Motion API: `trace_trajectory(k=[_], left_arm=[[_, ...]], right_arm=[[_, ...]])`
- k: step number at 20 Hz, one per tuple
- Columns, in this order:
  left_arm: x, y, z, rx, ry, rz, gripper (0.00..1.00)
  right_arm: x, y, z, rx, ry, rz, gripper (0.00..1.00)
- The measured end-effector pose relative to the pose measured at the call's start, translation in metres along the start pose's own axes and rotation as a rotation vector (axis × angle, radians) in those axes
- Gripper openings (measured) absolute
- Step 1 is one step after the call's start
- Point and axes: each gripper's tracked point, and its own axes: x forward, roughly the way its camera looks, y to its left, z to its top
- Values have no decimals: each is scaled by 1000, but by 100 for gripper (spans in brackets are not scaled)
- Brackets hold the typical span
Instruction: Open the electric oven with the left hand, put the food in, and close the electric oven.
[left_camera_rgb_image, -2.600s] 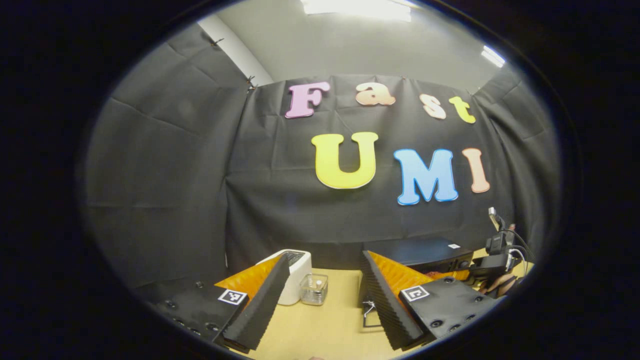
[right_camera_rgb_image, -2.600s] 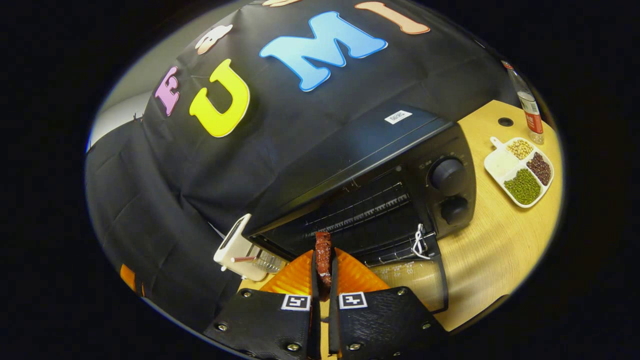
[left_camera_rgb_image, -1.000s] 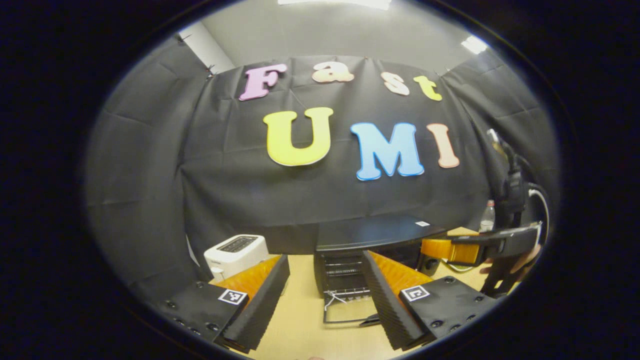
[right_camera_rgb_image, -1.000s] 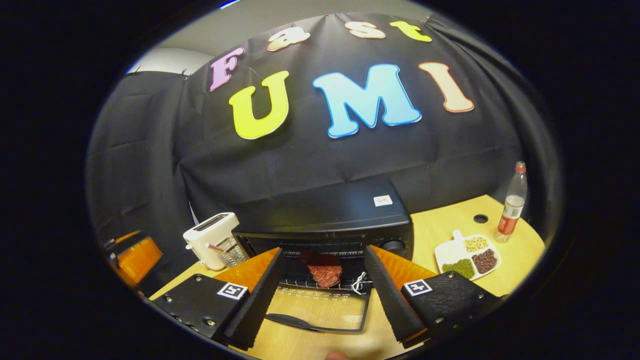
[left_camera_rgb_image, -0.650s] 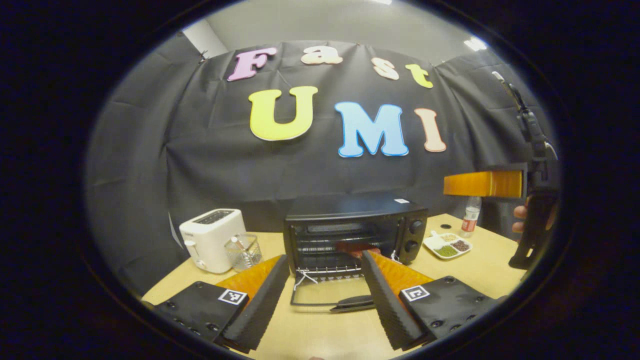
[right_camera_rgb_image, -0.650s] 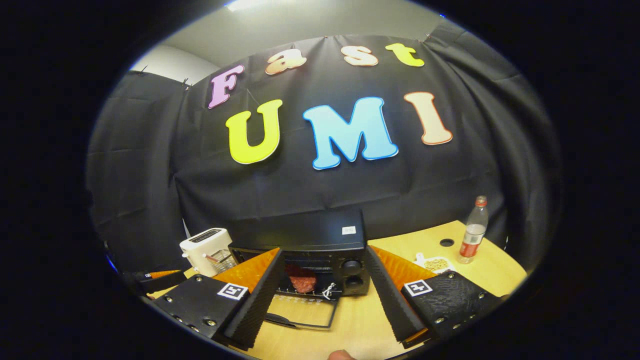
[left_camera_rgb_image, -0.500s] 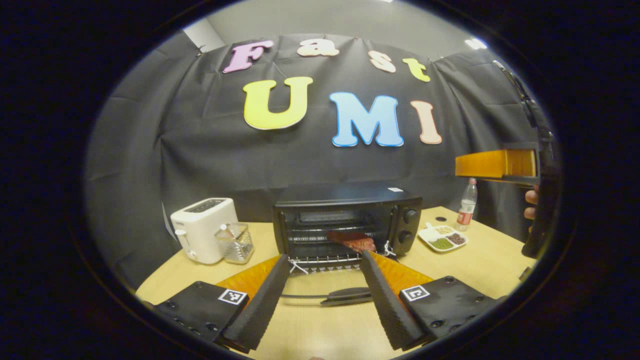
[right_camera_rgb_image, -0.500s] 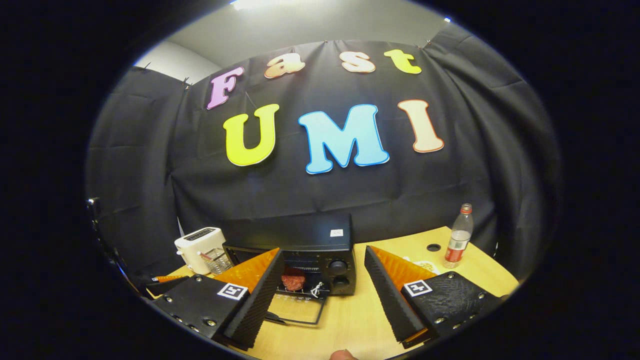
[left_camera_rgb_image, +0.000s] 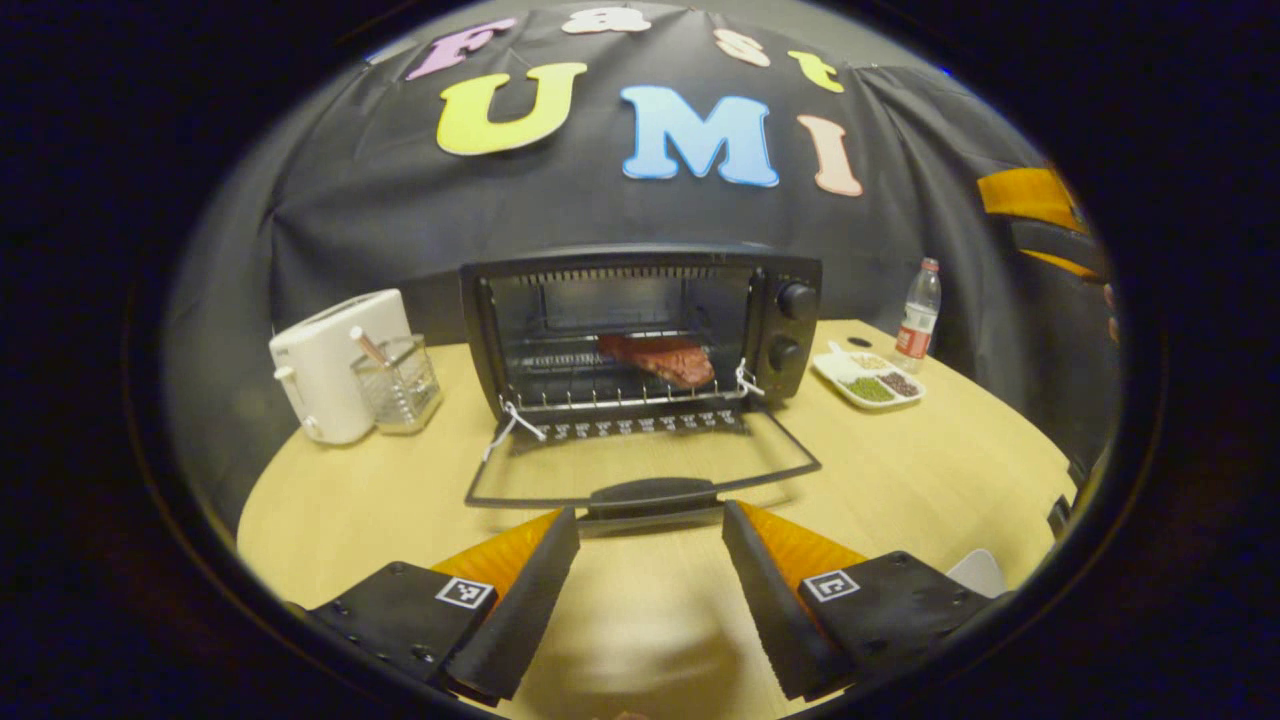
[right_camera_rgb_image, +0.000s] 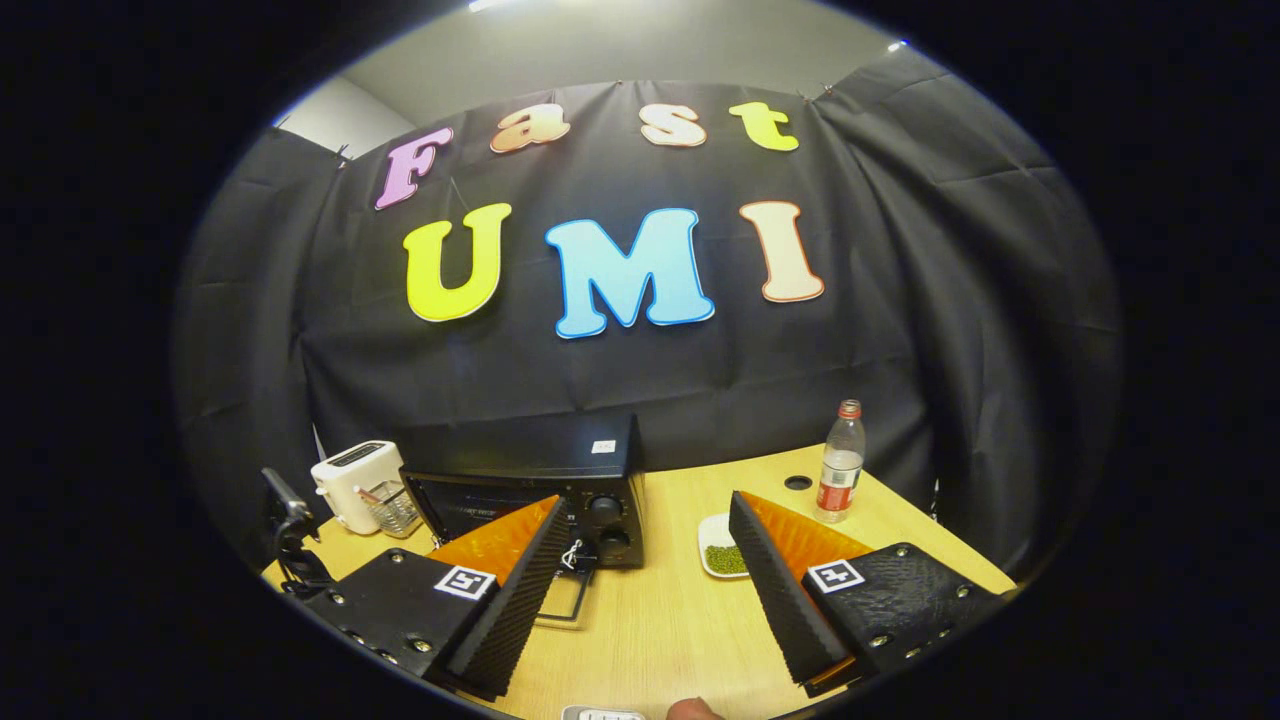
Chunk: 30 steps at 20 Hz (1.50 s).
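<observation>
Black electric oven (left_camera_rgb_image: 640, 330), door (left_camera_rgb_image: 645, 465) flat open, red food (left_camera_rgb_image: 660, 358) on rack.

Left gripper view: the oven (left_camera_rgb_image: 640, 330) stands at 12 o'clock, its door (left_camera_rgb_image: 645, 475) folded flat on the surface (left_camera_rgb_image: 350, 500), handle (left_camera_rgb_image: 652, 495) just ahead of the spread left tongs (left_camera_rgb_image: 648, 590). Bare surface lies between tongs and handle. The oven mouth is unobstructed in front; the food (left_camera_rgb_image: 660, 358) occupies the rack's middle. At 10 o'clock, toaster (left_camera_rgb_image: 330, 365) and clear holder (left_camera_rgb_image: 398, 382) flank the oven. At 2 o'clock, divided dish (left_camera_rgb_image: 868, 378) and bottle (left_camera_rgb_image: 918, 308) block that side.
</observation>
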Motion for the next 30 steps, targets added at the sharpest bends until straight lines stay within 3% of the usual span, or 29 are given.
trace_trajectory(k=[5,6,15,16,24,27,28,30], left_arm=[[18,0,-23,-23,119,10,100],[23,0,-26,-16,130,13,96],[45,1,-31,-25,190,49,100],[44,2,-30,-22,189,57,96],[27,0,-5,-26,112,68,100],[20,1,6,-41,95,66,96],[17,1,13,-40,83,67,100],[11,0,32,-27,39,71,96]], right_arm=[[-11,-22,2,-30,11,-62,98],[-11,-25,2,-32,11,-74,98],[-25,-52,16,-49,-17,-145,98],[-26,-52,16,-48,-16,-149,98],[-24,-38,13,-52,-11,-95,98],[-22,-30,11,-41,-6,-69,98],[-21,-28,12,-39,-8,-64,98],[-22,-24,10,-44,-11,-54,98]])
